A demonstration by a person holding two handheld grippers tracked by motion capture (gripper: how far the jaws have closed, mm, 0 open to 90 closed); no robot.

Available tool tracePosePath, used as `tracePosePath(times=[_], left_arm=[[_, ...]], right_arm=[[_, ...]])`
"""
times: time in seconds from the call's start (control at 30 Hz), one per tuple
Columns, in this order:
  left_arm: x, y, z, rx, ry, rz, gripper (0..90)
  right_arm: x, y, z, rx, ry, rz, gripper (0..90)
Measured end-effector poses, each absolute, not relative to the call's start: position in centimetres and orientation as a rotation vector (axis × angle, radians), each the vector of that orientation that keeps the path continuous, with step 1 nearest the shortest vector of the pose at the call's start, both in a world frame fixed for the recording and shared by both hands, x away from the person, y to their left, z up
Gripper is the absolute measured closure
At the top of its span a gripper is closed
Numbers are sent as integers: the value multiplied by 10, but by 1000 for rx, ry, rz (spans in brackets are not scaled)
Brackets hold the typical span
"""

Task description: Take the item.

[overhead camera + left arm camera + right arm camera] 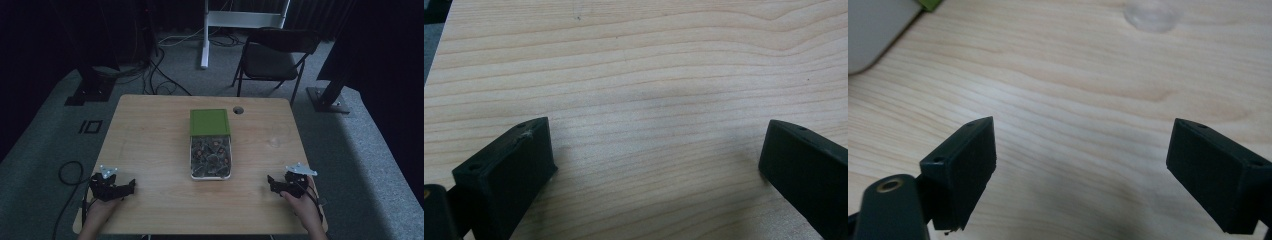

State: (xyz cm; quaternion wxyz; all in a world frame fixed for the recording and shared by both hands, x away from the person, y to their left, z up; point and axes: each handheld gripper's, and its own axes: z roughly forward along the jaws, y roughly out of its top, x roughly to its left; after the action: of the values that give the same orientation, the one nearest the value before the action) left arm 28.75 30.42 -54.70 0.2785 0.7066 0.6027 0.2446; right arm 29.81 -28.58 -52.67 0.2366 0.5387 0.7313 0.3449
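Note:
A white rectangular box [210, 159] full of small dark parts sits mid-table, with its green lid [209, 122] lying just behind it. My left gripper [131, 186] rests low over the wood near the front left edge, jaws wide apart and empty [656, 155]. My right gripper [270, 181] hovers near the front right edge, also open with bare wood between its jaws [1083, 155]. The box's white corner [873, 30] shows at the upper left of the right gripper view.
A small clear round lid [275, 142] lies on the wooden table [150, 130] right of the box, also seen as a clear disc [1151, 14]. A cable hole [238, 110] is near the far edge. A folding chair [272, 55] and stands are beyond.

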Motion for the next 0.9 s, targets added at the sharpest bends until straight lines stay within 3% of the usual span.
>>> tracePosePath(times=[0.9], left_arm=[[287,304,-547,1897,1618,655,17]], right_arm=[[312,-253,-482,1360,2013,1025,131]])
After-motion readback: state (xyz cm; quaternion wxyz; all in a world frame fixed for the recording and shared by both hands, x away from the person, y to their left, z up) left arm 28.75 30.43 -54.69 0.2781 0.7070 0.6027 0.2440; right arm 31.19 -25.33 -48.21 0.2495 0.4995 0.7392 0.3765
